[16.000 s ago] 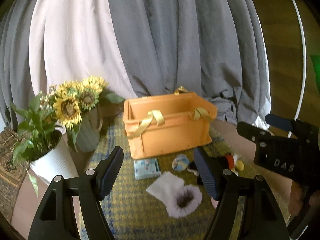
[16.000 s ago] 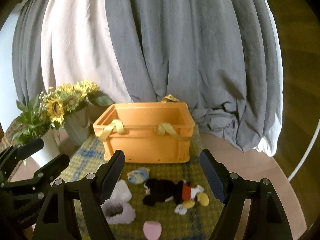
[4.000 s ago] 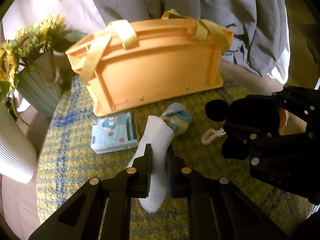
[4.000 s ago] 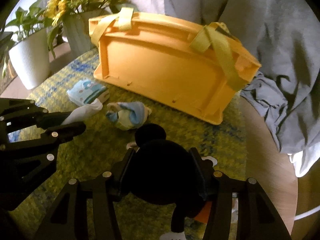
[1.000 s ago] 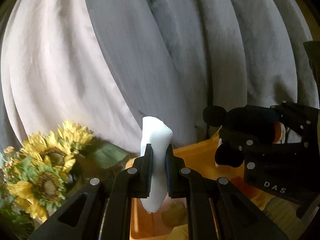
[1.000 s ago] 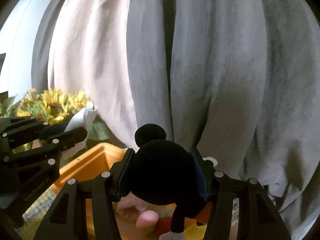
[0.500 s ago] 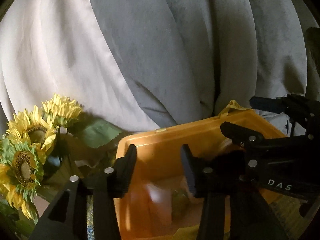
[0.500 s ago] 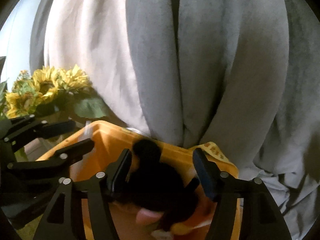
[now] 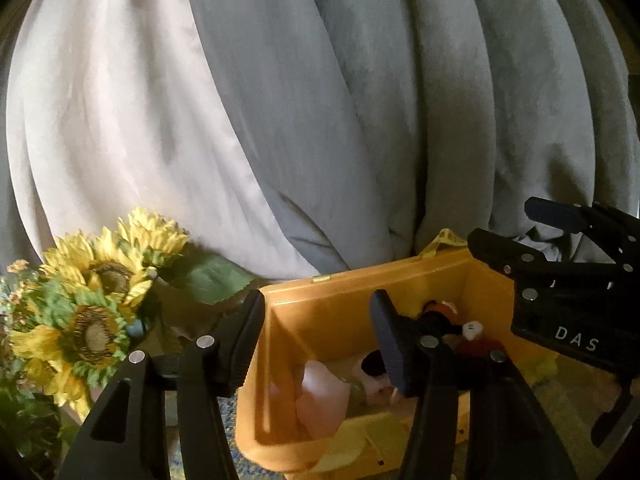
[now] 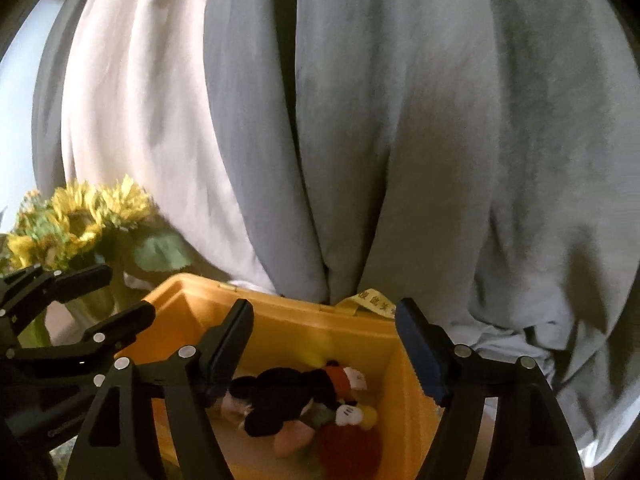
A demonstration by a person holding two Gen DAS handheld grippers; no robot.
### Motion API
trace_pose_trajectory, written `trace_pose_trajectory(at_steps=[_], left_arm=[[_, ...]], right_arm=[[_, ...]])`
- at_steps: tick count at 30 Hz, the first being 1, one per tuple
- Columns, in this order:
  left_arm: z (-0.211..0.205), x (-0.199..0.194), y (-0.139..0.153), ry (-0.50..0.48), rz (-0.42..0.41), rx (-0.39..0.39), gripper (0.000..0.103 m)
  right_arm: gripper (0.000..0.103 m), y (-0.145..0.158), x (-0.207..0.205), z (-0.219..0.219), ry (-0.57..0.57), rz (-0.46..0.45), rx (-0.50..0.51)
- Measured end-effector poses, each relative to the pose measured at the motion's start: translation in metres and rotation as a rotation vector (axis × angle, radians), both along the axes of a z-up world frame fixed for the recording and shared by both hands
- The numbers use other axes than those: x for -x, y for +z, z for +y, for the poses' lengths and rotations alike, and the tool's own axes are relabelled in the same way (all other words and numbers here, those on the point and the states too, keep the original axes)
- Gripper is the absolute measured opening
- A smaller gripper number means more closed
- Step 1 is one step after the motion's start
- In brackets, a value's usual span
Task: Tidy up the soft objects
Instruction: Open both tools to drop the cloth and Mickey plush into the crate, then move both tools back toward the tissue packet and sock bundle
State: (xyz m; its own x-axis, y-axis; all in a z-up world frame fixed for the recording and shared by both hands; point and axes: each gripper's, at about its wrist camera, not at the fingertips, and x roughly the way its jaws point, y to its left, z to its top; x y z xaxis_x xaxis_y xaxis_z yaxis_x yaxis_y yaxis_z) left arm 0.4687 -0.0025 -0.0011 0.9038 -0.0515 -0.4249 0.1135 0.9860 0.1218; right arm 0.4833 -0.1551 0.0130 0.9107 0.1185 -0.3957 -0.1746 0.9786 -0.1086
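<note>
Both grippers hang over the orange crate (image 10: 404, 392), so drops land inside. Left gripper (image 9: 316, 340) and right gripper (image 10: 324, 348) jaws have just been opening, both released, nothing btwn them. Black mouse plush (image 10: 288, 400) lies in crate below right gripper; pale sock (image 9: 320, 404) in crate under left gripper.

Left gripper (image 9: 318, 334), jaws just opened and empty, over orange crate (image 9: 344, 308) holding white sock (image 9: 320, 404).
</note>
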Motion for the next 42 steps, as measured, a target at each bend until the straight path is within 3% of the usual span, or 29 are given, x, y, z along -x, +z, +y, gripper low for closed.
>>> trace_pose_trajectory(at_steps=[12,21,31,42], left_arm=[[0.010,0.059,0.022,0.009,-0.054,0.016,0.059],[0.019,0.090,0.020,0.014,-0.032,0.016,0.059],[0.028,0.118,-0.007,0.040,0.057,0.011,0.060],[0.034,0.133,-0.046,0.053,0.174,0.002,0.060]], right_arm=[[0.074,0.019,0.068,0.005,-0.027,-0.088,-0.022],[0.074,0.014,0.098,0.011,-0.023,-0.057,-0.050],[0.074,-0.002,0.120,0.018,-0.013,0.011,-0.058],[0.074,-0.038,0.128,0.024,-0.007,0.133,-0.054]])
